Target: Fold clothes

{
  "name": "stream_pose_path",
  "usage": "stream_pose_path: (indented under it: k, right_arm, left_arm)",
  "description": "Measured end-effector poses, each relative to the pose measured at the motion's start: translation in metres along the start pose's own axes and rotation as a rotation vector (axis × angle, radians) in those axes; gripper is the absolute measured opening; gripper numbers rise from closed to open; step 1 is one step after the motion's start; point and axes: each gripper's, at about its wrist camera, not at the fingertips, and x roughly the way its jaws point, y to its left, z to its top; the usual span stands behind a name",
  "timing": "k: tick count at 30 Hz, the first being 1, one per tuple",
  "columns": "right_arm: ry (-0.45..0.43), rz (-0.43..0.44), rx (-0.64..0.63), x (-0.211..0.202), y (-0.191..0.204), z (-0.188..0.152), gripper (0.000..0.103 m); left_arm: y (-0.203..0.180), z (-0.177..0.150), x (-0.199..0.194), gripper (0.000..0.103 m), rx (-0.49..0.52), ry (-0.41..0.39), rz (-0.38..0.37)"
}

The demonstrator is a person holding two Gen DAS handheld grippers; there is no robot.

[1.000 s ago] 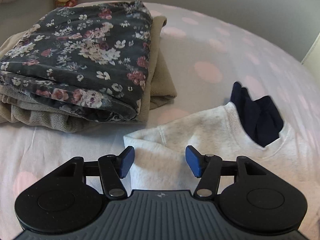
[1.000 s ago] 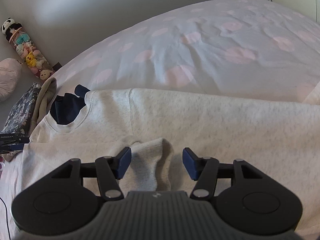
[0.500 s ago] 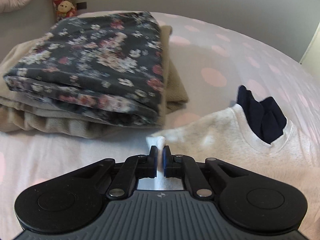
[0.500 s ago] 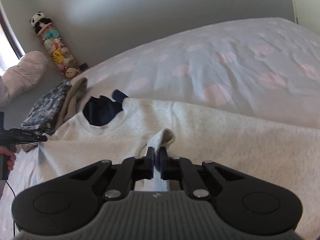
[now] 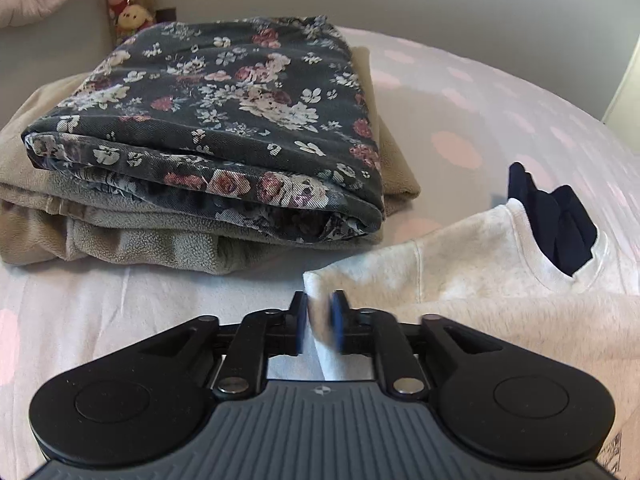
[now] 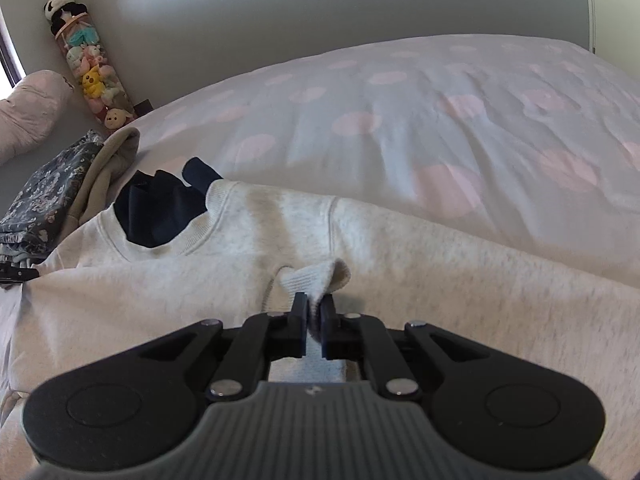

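In the left wrist view, the left tongs [image 5: 319, 322] have shut down from wide onto a corner of the pale grey sweatshirt [image 5: 472, 264] and have just eased open a little; the blue pads still flank a bunched fold of cloth, though motion blur there makes it hard to be sure how firmly they press. That corner is drawn out toward the folded pile, where the floral garment [image 5: 224, 120] sits on a beige fleece [image 5: 132, 240] near the bed's left edge. The sweatshirt lies on the spotted bedsheet [image 5: 460, 120], its neckline with a dark navy garment [image 5: 556, 220] tucked in it toward the far side. In the right wrist view, the right tongs [image 6: 314, 322] have likewise gone from wide to narrow and slackened a touch, pinching a ribbed cuff [image 6: 316, 280] raised off the sweatshirt's body. Both grips being taken, the fold can probably start: the next move calls for carrying cloth across the body. The sweatshirt's long axis runs across the bed from left to right in this view, collar pointing away toward the wall, with its right part trailing off toward the bed's right edge.
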Motion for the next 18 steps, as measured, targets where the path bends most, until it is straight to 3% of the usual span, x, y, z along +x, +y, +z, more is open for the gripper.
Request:
stream_pose_path:
  k: [2, 3, 8, 11, 18]
  right_arm:
    - [0.007, 0.007, 0.024, -0.001, -0.005, -0.003, 0.023]
    - [0.008, 0.010, 0.030, -0.004, -0.006, -0.004, 0.034]
    - [0.019, 0.025, 0.037, -0.021, -0.011, -0.013, 0.035]
    - [0.018, 0.022, 0.065, -0.031, -0.017, -0.018, 0.044]
    - [0.056, 0.054, 0.128, -0.039, -0.024, -0.027, 0.044]
  left_arm:
    - [-0.002, -0.009, -0.013, 0.025, 0.030, -0.022, -0.021]
    - [-0.004, -0.014, -0.021, 0.026, 0.049, -0.032, -0.031]
    - [-0.024, -0.046, -0.059, 0.049, 0.208, -0.074, -0.065]
    - [-0.041, -0.076, -0.073, 0.053, 0.307, -0.076, -0.077]
    - [-0.070, -0.142, -0.081, 0.057, 0.522, -0.061, -0.071]
